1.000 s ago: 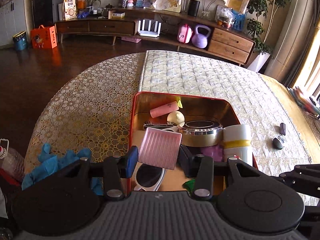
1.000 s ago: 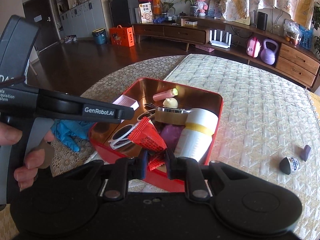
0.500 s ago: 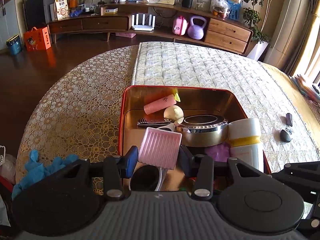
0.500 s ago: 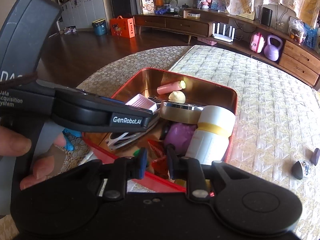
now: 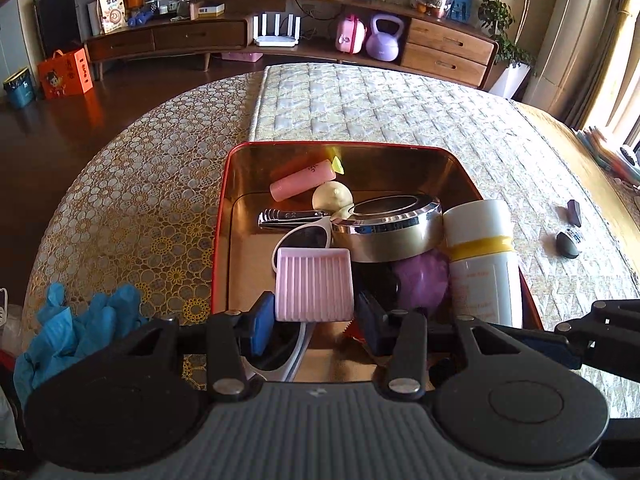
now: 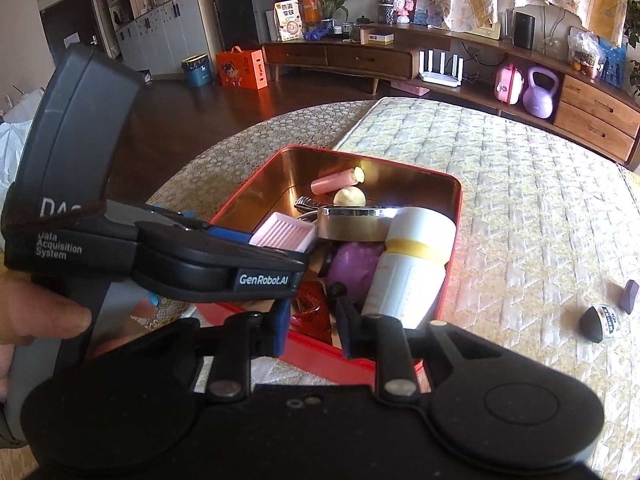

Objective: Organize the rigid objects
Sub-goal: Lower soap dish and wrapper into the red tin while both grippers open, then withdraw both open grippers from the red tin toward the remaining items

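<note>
Since the earlier frame the red packet [image 6: 310, 300] has left the right gripper [image 6: 310, 330] and lies inside the red tin [image 5: 224, 216]; those jaws are opening, nothing pressed between them. Left gripper [image 5: 314, 318], narrowly open, clamps the pink ridged tray [image 5: 314, 284] over the tin, lower than before.

Both hand-held grippers have matte black bodies with two round disc housings, and black finger arms pivoting on silver screws. The left gripper [image 5: 314, 318] carries blue pads [image 5: 262, 322] on its fingers. Seen from the right wrist, its dark grey handle [image 6: 76, 152] bears white lettering, "Data Acquisition System" and "GenRobot.AI". The right gripper [image 6: 310, 326] has matching blue pads [image 6: 281, 326].
</note>
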{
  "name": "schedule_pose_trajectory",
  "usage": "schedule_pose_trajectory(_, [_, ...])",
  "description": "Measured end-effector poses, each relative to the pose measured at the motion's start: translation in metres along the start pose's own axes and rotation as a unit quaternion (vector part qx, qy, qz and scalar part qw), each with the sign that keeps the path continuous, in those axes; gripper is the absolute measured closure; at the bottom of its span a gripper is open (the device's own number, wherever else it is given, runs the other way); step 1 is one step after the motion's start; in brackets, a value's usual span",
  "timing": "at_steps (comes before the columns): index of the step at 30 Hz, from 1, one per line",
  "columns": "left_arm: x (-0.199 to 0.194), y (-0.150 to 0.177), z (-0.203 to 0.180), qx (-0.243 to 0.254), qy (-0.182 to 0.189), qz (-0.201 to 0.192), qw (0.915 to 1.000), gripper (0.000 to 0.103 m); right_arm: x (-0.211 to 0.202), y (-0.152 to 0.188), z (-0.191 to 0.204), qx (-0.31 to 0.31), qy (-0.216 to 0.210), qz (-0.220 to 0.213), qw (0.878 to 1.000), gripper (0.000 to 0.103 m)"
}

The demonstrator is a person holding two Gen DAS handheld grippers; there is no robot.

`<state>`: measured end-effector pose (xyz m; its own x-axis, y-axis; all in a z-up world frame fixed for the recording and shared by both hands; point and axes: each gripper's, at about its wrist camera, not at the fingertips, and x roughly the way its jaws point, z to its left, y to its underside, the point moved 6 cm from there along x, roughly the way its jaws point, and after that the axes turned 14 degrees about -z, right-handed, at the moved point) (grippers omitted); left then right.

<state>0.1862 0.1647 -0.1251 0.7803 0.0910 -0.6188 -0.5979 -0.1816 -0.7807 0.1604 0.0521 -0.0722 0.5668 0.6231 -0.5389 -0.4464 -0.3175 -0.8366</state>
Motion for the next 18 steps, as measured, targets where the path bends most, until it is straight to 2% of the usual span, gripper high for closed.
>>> schedule_pose_trajectory(2, [-0.003,0.001,-0.001,0.000,0.002,-0.001,1.0000,0.056,-0.003,0.000,0.000,0.005,-0.004,-0.001,1.000,0.073])
schedule_pose_trajectory(5, [-0.010,0.001,-0.004,0.003,0.001,-0.008,1.0000,0.048,-0.009,0.001,0.003,0.001,-0.008,-0.005,1.000,0.073])
schedule_pose_trajectory(8, [-0.017,0.000,-0.007,0.007,0.001,-0.013,0.9999,0.047,-0.016,0.001,0.003,0.002,-0.010,-0.011,1.000,0.066])
schedule_pose_trajectory(15, [-0.036,-0.004,-0.016,0.013,0.006,-0.025,0.9996,0.047,-0.039,-0.002,-0.003,0.014,-0.011,-0.030,0.999,0.058])
schedule_pose_trajectory(18, [-0.045,-0.006,-0.021,0.014,0.013,-0.033,0.9993,0.042,-0.051,-0.003,-0.008,0.020,-0.011,-0.037,0.999,0.056])
